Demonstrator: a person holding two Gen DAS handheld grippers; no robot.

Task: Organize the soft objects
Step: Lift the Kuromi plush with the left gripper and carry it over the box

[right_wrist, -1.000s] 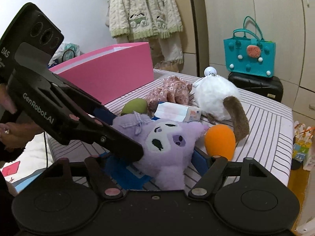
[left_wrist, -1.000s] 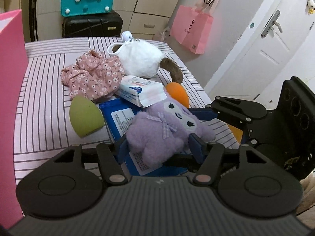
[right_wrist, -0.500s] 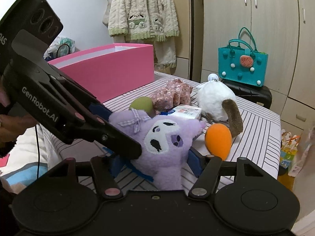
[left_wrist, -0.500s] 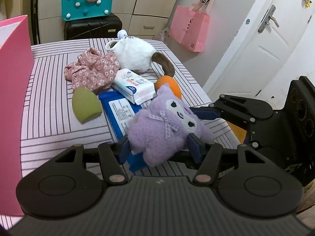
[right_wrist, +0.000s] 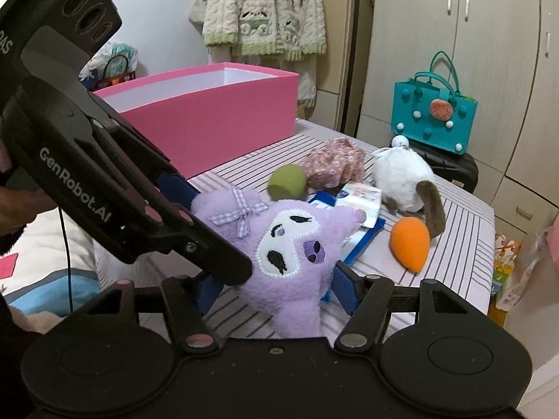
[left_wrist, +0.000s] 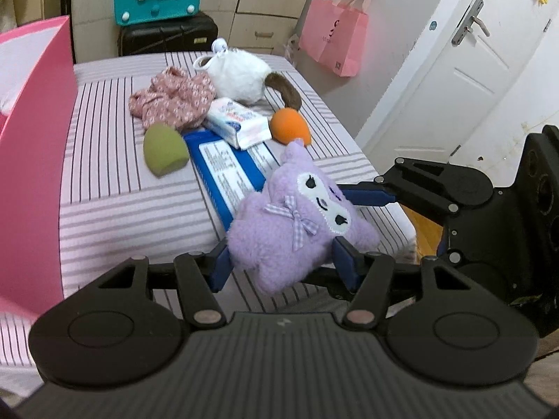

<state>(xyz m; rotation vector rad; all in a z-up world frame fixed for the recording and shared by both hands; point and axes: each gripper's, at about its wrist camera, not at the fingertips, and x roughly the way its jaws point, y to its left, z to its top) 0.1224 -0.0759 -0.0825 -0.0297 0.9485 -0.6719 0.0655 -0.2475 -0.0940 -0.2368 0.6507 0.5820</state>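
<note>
A purple plush toy point(left_wrist: 290, 230) with a white face and a checked bow hangs above the striped bed's near edge. My left gripper point(left_wrist: 281, 262) is shut on its lower body. My right gripper point(right_wrist: 276, 286) is shut on the same purple plush toy point(right_wrist: 290, 241) from the other side. On the bed behind lie a green sponge point(left_wrist: 164, 150), an orange sponge point(left_wrist: 290, 127), a floral cloth point(left_wrist: 171, 103) and a white plush point(left_wrist: 241, 75) with a brown tail. A pink box point(right_wrist: 209, 118) stands open at the bed's left.
A white tissue pack point(left_wrist: 237, 122) rests on a blue wipes pack point(left_wrist: 223, 171) in the pile. A teal bag point(right_wrist: 433, 115) sits on a black case beyond the bed. A door and a pink paper bag point(left_wrist: 335, 42) are at the right.
Both grippers have drawn back from the pile and risen a little with the purple plush between them. The pile on the bed now looks farther away.
</note>
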